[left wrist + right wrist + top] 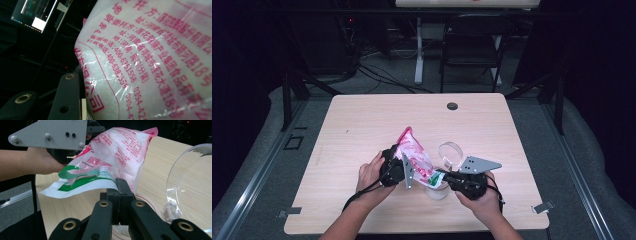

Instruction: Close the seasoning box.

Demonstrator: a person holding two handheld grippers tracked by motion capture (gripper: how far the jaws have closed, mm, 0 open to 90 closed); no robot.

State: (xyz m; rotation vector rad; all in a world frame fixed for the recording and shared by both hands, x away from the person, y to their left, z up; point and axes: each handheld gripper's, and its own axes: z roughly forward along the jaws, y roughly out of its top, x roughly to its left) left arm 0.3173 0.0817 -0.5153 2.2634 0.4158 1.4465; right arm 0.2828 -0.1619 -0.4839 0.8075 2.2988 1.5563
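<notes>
- Right gripper (120,185): clenched on the bag's (414,155) lower corner, steadying the mouth over the clear jar (438,190).
- Left gripper (398,167): grasping the bag's body, tilting it for pouring.

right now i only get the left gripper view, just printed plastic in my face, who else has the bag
Observer: The right gripper is shut on the bag at its green and white edge.
Operator: whats under it
Observer: A clear jar stands on the table below that pinched edge, seen from the high view.
Operator: lid on?
Observer: No, a clear lid sits apart on the table, just behind the right gripper.
Operator: bag level?
Observer: Tilted, its pink end highest and the green edge lowest.
</notes>
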